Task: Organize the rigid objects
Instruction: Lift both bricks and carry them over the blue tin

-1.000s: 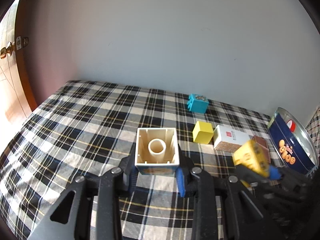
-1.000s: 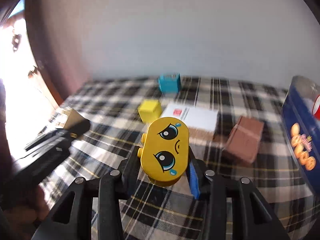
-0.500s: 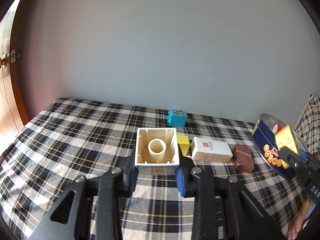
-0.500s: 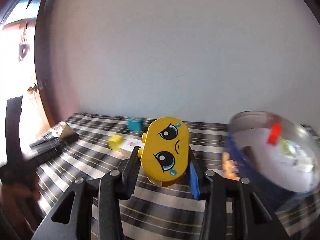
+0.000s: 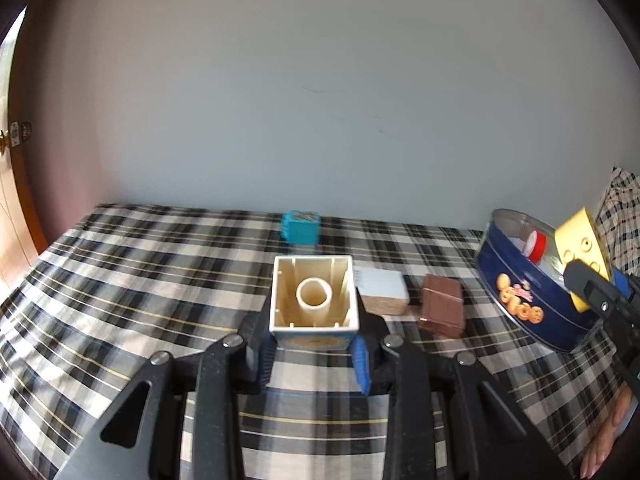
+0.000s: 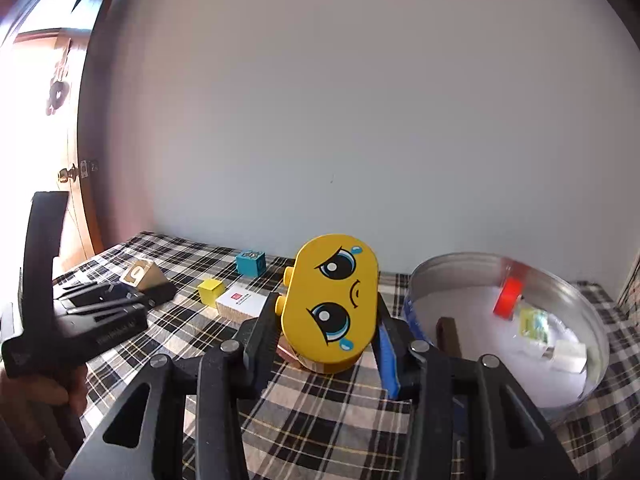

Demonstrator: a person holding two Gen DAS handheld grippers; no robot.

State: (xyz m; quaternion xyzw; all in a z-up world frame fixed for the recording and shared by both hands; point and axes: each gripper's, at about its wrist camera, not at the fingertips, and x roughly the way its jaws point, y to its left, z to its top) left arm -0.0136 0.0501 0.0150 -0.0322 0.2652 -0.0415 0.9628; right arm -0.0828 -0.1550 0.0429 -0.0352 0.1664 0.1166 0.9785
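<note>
The cream block point(image 5: 314, 298) sat between the fingers of the left gripper point(image 5: 314, 364), clamped with its hollow underside facing the camera, above the plaid cloth point(image 5: 140, 280). The right gripper point(image 6: 329, 344) held the yellow face block point(image 6: 330, 304) firmly, lifted beside the open blue tin point(image 5: 520, 300). In the tin lay a red piece point(image 6: 508, 294) and some small pale pieces point(image 6: 566, 354). On the cloth, further out, stood a white box point(image 5: 382, 290), a brown block point(image 5: 442, 310), a small yellow cube point(image 6: 211, 290) and a teal cube point(image 5: 300, 227) near the wall point(image 5: 320, 100).
</note>
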